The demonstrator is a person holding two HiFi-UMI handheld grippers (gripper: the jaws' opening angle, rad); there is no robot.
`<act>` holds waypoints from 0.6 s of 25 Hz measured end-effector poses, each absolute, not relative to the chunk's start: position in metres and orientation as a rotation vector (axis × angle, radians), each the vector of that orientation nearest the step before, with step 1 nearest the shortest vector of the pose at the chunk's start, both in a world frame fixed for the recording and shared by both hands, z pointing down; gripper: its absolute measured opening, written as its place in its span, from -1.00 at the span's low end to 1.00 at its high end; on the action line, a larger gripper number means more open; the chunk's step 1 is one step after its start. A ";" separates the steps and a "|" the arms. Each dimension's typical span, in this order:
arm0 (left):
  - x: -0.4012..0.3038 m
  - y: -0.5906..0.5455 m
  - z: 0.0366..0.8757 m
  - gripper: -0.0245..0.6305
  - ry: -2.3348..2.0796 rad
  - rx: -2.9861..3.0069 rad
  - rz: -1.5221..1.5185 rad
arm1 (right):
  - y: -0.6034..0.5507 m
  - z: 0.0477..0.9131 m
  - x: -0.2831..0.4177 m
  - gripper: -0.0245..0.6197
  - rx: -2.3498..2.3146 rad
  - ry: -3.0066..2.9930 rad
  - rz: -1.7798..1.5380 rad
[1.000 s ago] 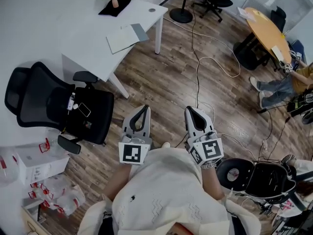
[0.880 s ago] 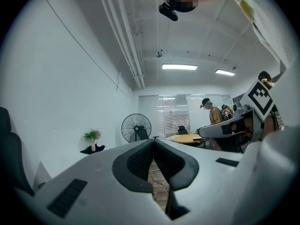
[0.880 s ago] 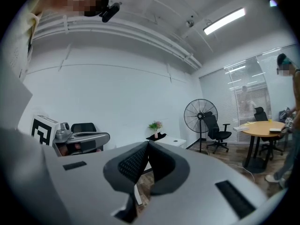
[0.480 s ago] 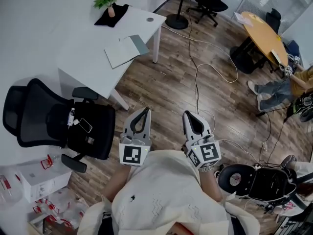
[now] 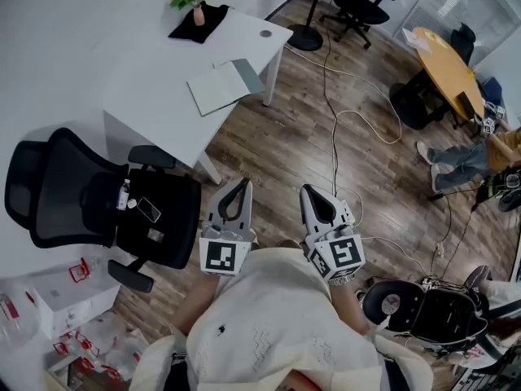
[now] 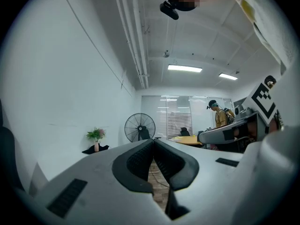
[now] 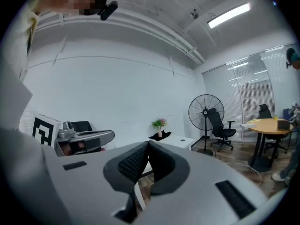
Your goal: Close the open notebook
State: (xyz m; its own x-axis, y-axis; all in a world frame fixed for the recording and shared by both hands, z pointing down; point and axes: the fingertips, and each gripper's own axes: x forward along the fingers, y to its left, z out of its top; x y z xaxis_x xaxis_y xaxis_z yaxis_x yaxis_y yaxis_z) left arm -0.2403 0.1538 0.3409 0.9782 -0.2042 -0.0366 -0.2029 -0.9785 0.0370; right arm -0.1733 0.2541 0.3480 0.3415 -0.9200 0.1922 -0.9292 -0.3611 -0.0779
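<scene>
Our left claw and right claw are clenched, empty; the open notebook lies on the counter at eleven o'clock, well apart. Arriving clenched, we could shove it aside.

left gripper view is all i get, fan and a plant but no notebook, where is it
Observer: In the head view, the open notebook lies flat on the white desk, near the edge that faces the wood floor.
Operator: is either gripper near it
Observer: No. The left gripper and the right gripper are both over the floor, well short of the desk.
Operator: right gripper carrying anything
Observer: No. The right gripper view shows its jaws together with nothing between them.
</scene>
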 end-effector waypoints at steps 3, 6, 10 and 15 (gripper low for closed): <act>-0.246 0.145 0.344 -0.89 -0.326 3.091 -0.064 | 0.243 0.348 -0.177 -0.92 2.522 -1.751 0.313; -0.250 0.135 0.344 -0.89 -0.348 3.076 -0.074 | 0.234 0.347 -0.177 -0.92 2.517 -1.755 0.310; -0.250 0.125 0.343 -0.89 -0.389 3.078 -0.088 | 0.225 0.350 -0.171 -0.92 2.505 -1.769 0.326; -0.251 0.105 0.345 -0.89 -0.482 3.074 -0.073 | 0.200 0.352 -0.163 -0.92 2.453 -1.833 0.313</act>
